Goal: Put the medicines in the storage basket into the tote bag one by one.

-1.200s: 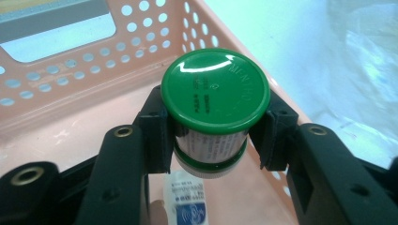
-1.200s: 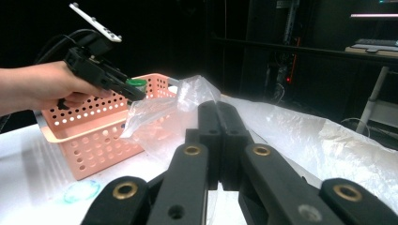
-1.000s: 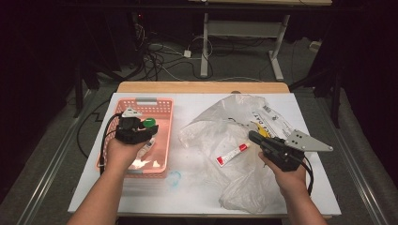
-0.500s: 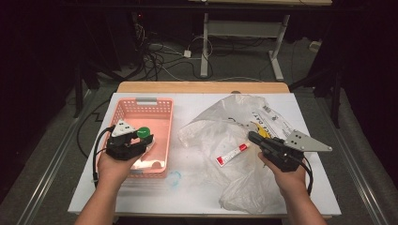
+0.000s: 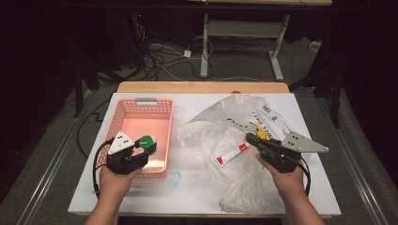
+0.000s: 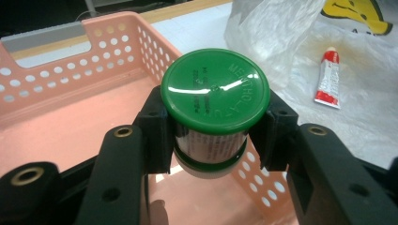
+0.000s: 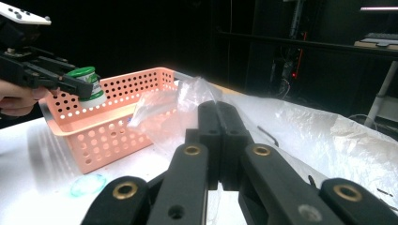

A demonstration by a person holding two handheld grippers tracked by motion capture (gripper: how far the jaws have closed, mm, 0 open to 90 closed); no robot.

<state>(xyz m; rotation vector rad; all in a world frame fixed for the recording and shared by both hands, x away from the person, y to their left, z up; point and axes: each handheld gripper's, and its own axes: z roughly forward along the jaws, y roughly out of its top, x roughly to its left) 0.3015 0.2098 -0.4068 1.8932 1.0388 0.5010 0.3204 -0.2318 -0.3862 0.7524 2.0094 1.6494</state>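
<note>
Left gripper point(image 5: 143, 147) clamped on a green-lidded jar point(image 6: 215, 101), one pad on each side just under the lid, held upright above the near right part of the pink basket point(image 5: 123, 117). Basket floor under the jar bare and pink. Just in front of the basket, on the white table point(image 5: 197, 192), a small clear bluish disc point(image 5: 174, 178), perhaps a loose cap, too faint to tell. Farther right, a crumpled clear plastic bag point(image 5: 220, 136) spread wide, with a red-and-white tube point(image 5: 232, 155) lying on it. Right gripper point(image 5: 253, 140) resting on that bag, jaws pressed fully together with nothing visible between them, tips just beside the tube.
</note>
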